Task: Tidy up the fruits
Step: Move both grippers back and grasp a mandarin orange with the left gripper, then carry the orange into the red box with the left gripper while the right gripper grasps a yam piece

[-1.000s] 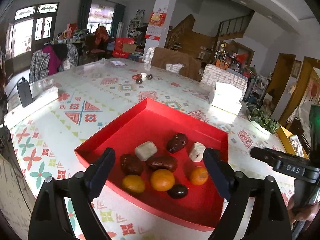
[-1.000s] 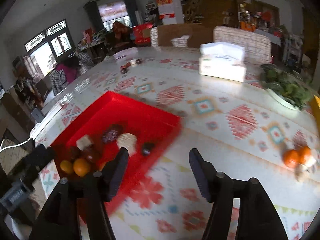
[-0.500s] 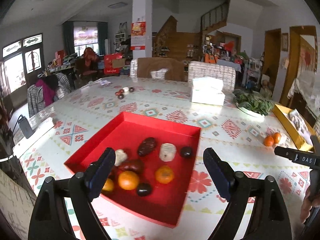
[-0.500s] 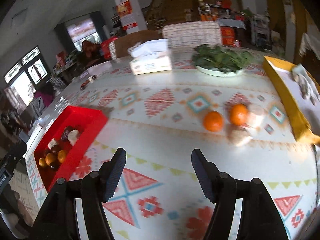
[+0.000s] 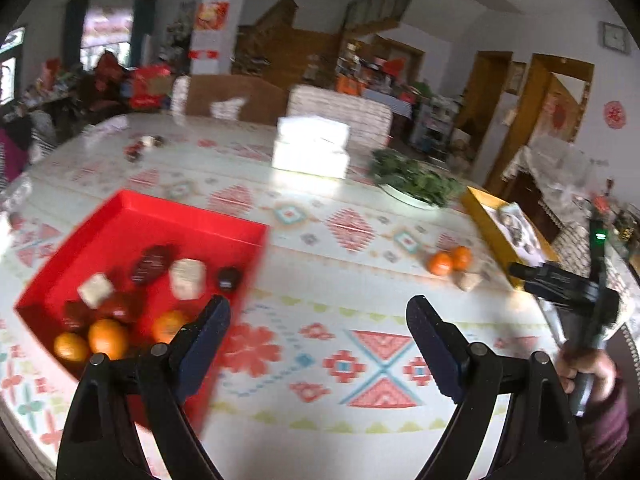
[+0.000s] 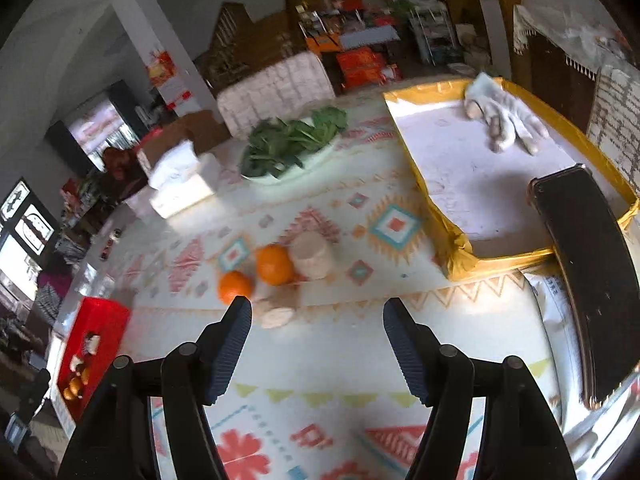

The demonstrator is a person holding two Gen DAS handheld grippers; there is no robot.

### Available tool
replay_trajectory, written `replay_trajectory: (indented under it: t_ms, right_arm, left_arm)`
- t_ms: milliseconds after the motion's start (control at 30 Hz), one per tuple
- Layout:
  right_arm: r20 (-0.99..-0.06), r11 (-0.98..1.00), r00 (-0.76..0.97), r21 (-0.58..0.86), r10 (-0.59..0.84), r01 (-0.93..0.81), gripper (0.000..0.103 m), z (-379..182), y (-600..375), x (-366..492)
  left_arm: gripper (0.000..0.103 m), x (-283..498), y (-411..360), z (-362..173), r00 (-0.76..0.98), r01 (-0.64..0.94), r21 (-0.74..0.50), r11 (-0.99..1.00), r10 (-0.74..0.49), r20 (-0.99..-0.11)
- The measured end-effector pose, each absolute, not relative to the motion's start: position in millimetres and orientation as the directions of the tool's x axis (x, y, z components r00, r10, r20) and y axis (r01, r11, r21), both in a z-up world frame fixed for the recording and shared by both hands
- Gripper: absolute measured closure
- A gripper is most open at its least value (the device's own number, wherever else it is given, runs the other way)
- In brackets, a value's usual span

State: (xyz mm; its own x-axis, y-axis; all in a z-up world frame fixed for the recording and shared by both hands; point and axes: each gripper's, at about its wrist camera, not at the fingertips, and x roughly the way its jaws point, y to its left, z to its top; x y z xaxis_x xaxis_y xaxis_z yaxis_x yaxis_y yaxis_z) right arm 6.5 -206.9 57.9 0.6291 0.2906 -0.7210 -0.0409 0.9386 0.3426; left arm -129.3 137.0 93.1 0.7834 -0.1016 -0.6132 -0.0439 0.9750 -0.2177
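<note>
So this looks like the go-fetch part of the fruit sorting. The red tray (image 5: 132, 216) on the bench (image 5: 320, 320) already has a bunch in it: oranges, some dark fruits, a few pale chunks. What's left out is a little cluster over by the gold-edged box (image 6: 452, 240): two oranges (image 6: 274, 264), a pale round piece (image 6: 312, 254) touching one of them, and another pale bit (image 6: 276, 316) just in front.

The right gripper (image 6: 316, 340) is pointed down at that cluster, jaws partly apart and just been widening, nothing between them. The nearer orange sits just past its left finger. The left gripper (image 5: 318, 344) hangs wide open and empty over bare bench beside the tray.

My guess for the next move: line the right gripper up so one fruit is centred between the fingers, drop onto it and close without knocking its neighbours, since they're packed tight.

Writing-wise, everything's too blurry. There's a red poster (image 5: 208, 16) on the pillar, but I can't read it.
</note>
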Motion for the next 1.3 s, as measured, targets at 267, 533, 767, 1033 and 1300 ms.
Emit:
replay_trajectory:
  t_ms: [267,533,767,1033,1300]
  right_arm:
    - [-0.737,0.943,0.617,0.333,0.277,-0.026,0.03,41,-195,57]
    - [-0.777,0.981,0.602,0.182,0.186,-0.067,0.032,31,-179,75]
    - [-0.749,0.888,0.479,0.408,0.457,-0.211,0.038,23,-184,80]
    - [-0.727,0.89,0.523,0.427,0.445,-0.162,0.038,32,-208,72]
    - [-0.774,0.932,0.519,0.307,0.363,-0.193,0.038,25,-182,78]
  left_arm:
    - [0.014,-88,93,93,0.771,0.061,-0.178,0.982,-0.16,-0.616]
    - [0.019,-19,42,67,0.695,0.193,-0.15,0.97,-0.243,-0.677]
    - [0.034,41,10,33,0.595,0.232,-0.181,0.956,-0.287,-0.751]
    - [0.045,65,-21,13,0.56,0.317,-0.12,0.941,-0.288,-0.777]
    - [0.07,61,-7,17,0.573,0.292,-0.155,0.944,-0.303,-0.762]
